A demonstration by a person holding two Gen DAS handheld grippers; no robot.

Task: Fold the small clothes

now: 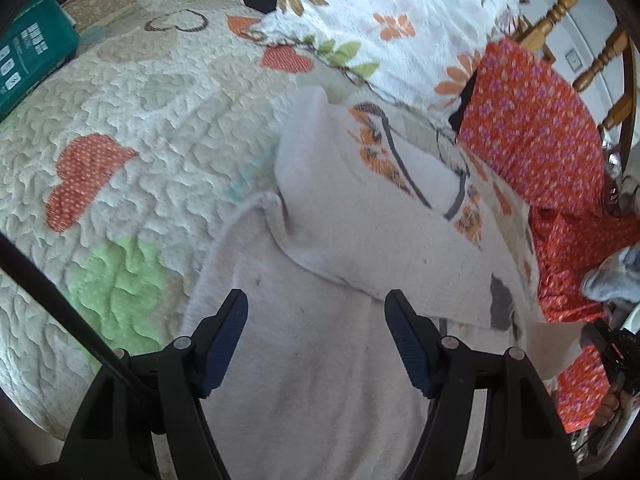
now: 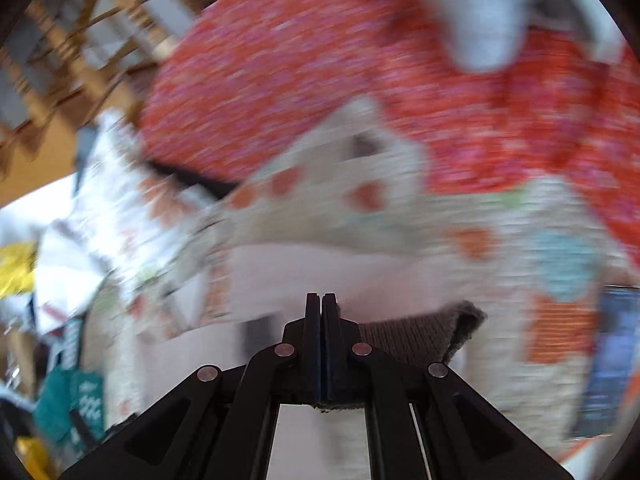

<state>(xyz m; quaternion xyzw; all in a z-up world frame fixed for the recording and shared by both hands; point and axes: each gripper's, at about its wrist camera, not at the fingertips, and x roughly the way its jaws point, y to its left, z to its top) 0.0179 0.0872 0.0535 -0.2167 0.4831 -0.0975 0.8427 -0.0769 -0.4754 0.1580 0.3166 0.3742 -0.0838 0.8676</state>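
Observation:
A small white knit garment (image 1: 340,240) with an orange flower print lies on the quilted bedspread (image 1: 140,100), one part folded over the rest. My left gripper (image 1: 316,300) hovers just above its plain white part, jaws open, nothing between them. My right gripper (image 2: 322,300) is shut on the garment's grey knit edge (image 2: 420,340), which sticks out beside and below the jaws. The right wrist view is badly blurred; the white garment (image 2: 300,268) stretches away in front of it. At the right edge of the left wrist view, the right gripper (image 1: 612,352) holds a lifted corner.
Red flowered fabric (image 1: 540,128) lies right of the garment, with a grey-white piece (image 1: 612,280) on it. A flowered pillow (image 1: 380,12) sits behind, a teal package (image 1: 32,52) at far left, and wooden spindles (image 1: 580,20) at the top right.

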